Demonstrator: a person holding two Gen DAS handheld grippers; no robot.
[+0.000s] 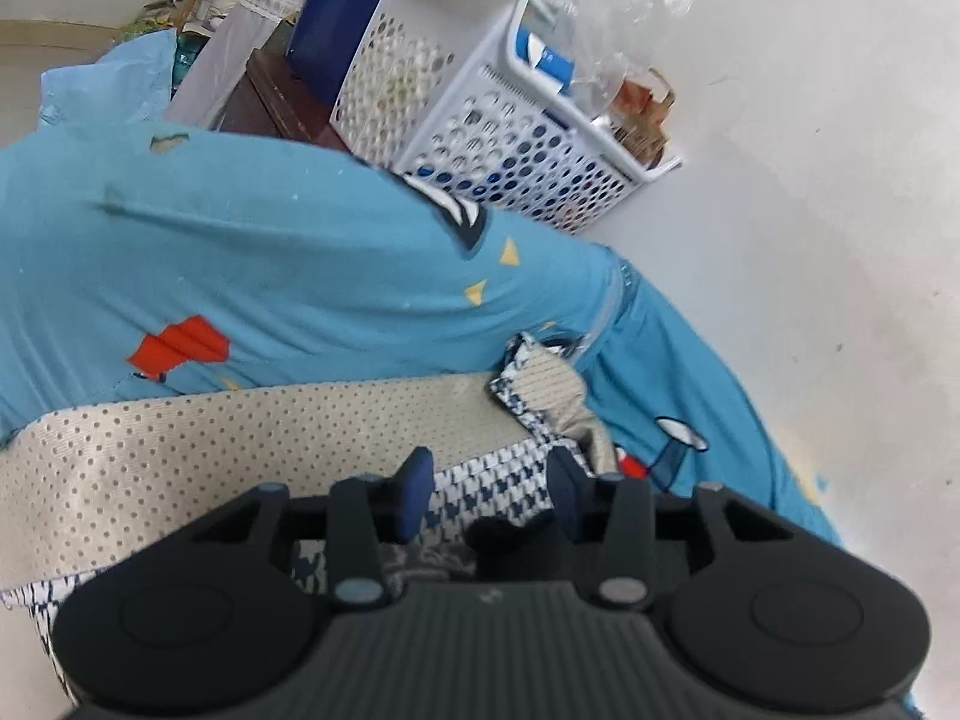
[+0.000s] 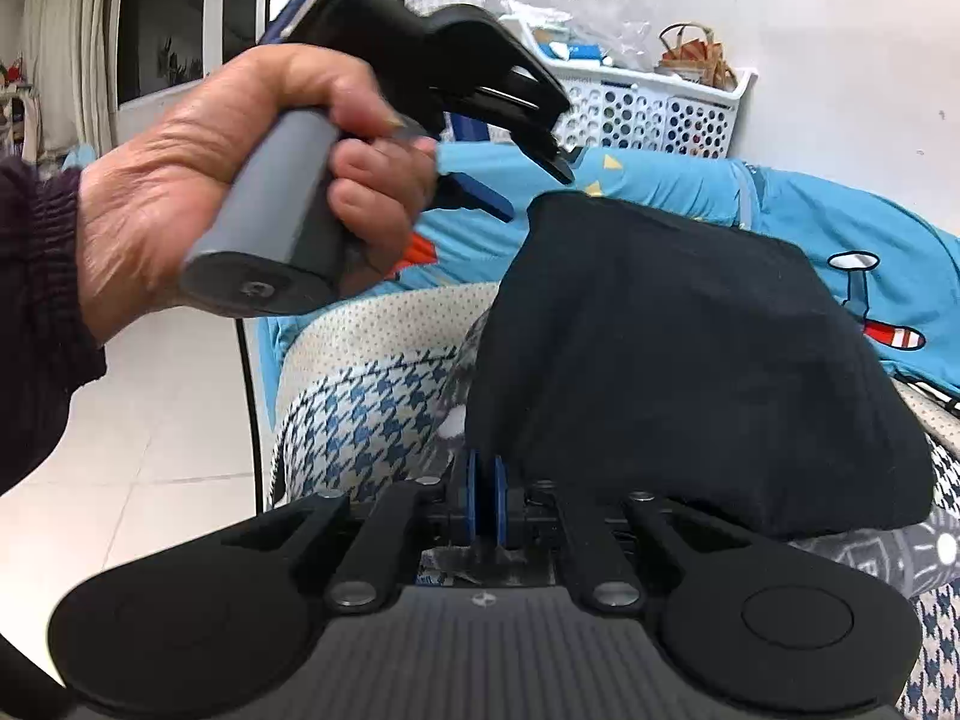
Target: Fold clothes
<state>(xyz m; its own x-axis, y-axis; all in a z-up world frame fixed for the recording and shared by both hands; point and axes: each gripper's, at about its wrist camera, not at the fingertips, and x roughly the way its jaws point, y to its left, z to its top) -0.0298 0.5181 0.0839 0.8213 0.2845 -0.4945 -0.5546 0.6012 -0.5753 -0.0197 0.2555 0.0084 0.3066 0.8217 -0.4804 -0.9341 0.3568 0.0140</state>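
A black garment [image 2: 690, 360] lies bunched on a bed over a houndstooth cover [image 2: 372, 420] and a beige dotted fabric [image 1: 198, 450]. My right gripper [image 2: 486, 495] is shut, its blue pads pinching the garment's near lower edge. A hand [image 2: 198, 180] holds my left gripper [image 2: 537, 195] just above the garment's far top edge, with the fingers apart and nothing pressed between them. In the left wrist view the left gripper [image 1: 489, 462] stands open over the houndstooth cover, and a scrap of the black garment [image 1: 498, 531] shows low between its fingers.
A blue sheet [image 1: 270, 252] with cartoon prints covers the bed beyond the fabrics. White perforated baskets [image 1: 510, 144] with clutter and a plastic bag stand against the wall behind. White floor tiles [image 2: 150, 420] lie to the left of the bed.
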